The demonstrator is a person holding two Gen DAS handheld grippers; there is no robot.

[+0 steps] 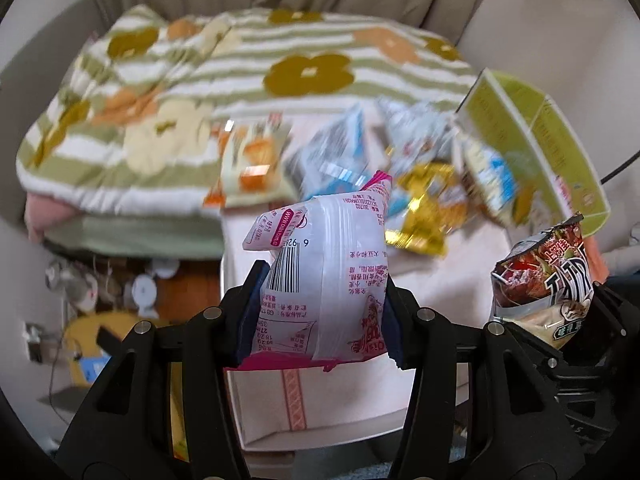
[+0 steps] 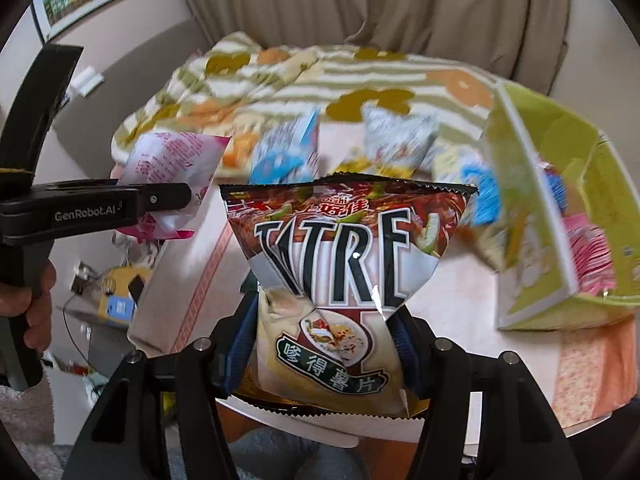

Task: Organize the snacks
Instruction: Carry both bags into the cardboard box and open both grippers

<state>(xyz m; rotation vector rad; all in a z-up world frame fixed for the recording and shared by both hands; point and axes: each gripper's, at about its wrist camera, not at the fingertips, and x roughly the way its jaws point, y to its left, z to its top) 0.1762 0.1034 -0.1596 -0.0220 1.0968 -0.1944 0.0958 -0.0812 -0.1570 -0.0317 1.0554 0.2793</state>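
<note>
Left claw (image 1: 320, 300) grips the pink packet (image 1: 320, 276), right claw (image 2: 324, 344) the chip bag (image 2: 340, 272); lower each squarely into the green box (image 2: 560, 208) at the bench's right edge

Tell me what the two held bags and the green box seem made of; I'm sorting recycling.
Pink bag: thin glossy plastic film, crinkled and shiny.
Chip bag: plastic film, probably foil-lined; silver shows at creases, edges are serrated.
Green box: looks like printed cardboard, with stiff flat walls and a pale cut edge.

Table (image 2: 460, 304) w/ snack packets (image 2: 288, 152) & green box (image 2: 536, 304).
</note>
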